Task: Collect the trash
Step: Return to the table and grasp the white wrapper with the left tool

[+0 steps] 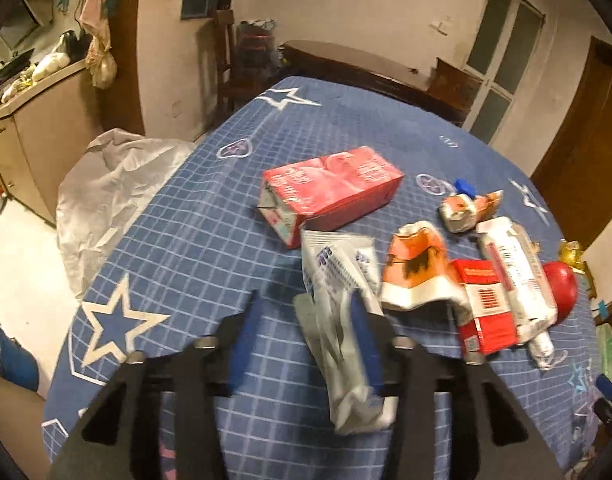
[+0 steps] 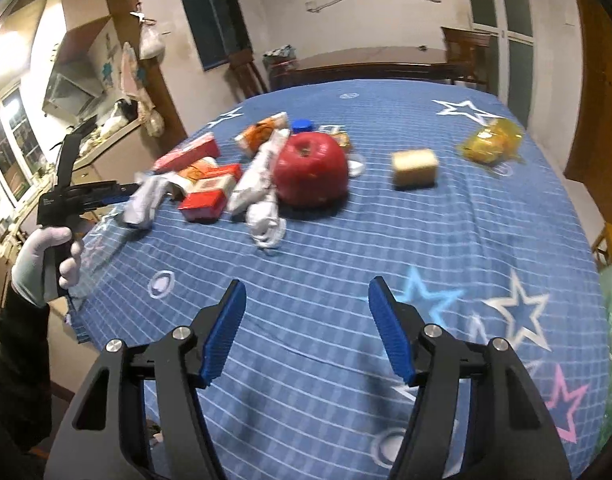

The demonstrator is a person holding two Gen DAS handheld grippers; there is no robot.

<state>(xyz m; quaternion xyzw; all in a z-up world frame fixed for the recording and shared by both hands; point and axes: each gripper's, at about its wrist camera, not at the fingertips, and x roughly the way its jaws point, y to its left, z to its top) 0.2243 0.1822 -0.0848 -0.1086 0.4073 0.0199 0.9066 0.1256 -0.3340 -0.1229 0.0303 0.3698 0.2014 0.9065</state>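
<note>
My left gripper (image 1: 306,312) is open, its blue pads wide apart, with a white crumpled wrapper (image 1: 342,320) lying between the fingers against the right pad. Beyond it lie a pink carton (image 1: 330,192), an orange-and-white wrapper (image 1: 416,272), a red-and-white box (image 1: 486,308) and a white packet (image 1: 514,272). My right gripper (image 2: 306,320) is open and empty above the blue cloth, short of the trash pile (image 2: 233,176). The left gripper (image 2: 85,196) shows at the pile's left edge by the white wrapper (image 2: 149,196).
A red apple (image 2: 310,172), a yellow sponge (image 2: 414,168), a yellow crumpled bag (image 2: 492,144) and a blue cap (image 2: 301,125) lie on the blue star tablecloth (image 2: 346,248). A white sheet (image 1: 113,184) drapes left of the table. Wooden chairs stand behind.
</note>
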